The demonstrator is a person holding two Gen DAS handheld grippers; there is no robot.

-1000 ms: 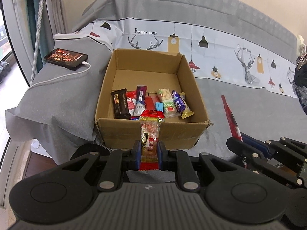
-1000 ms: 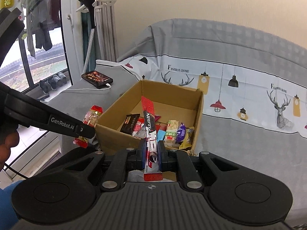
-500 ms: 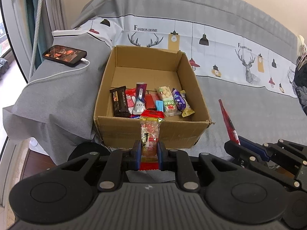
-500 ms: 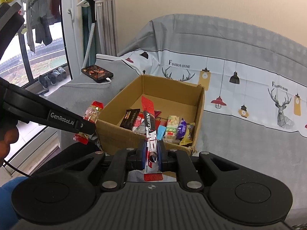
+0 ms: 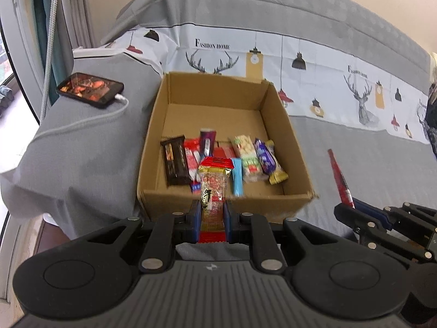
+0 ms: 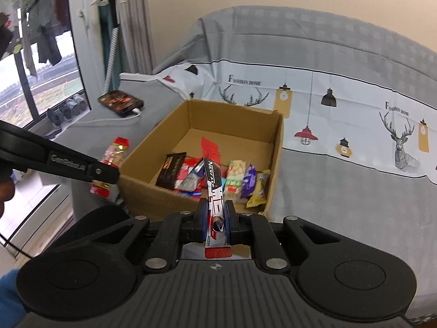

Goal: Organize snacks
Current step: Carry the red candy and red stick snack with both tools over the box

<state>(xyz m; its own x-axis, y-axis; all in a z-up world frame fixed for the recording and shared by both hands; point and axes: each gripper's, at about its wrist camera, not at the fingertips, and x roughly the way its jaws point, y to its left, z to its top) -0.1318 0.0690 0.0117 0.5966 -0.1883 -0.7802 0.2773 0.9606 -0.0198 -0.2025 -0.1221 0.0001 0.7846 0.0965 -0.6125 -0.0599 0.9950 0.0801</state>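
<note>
Looking along the left gripper (image 5: pixel 211 214), a row of wrapped snacks (image 5: pixel 215 161) already lies in the cardboard box (image 5: pixel 218 205) on the grey-covered sofa (image 5: pixel 82 158); two more are not yet in. Its fingers (image 5: pixel 194 220) clench a clear red-ended snack packet (image 5: pixel 212 191), held upright just before the box's near wall. Turning to the right wrist view, the right gripper (image 6: pixel 215 220) grasps a slim red Nescafé stick (image 6: pixel 214 188), also short of the box.
</note>
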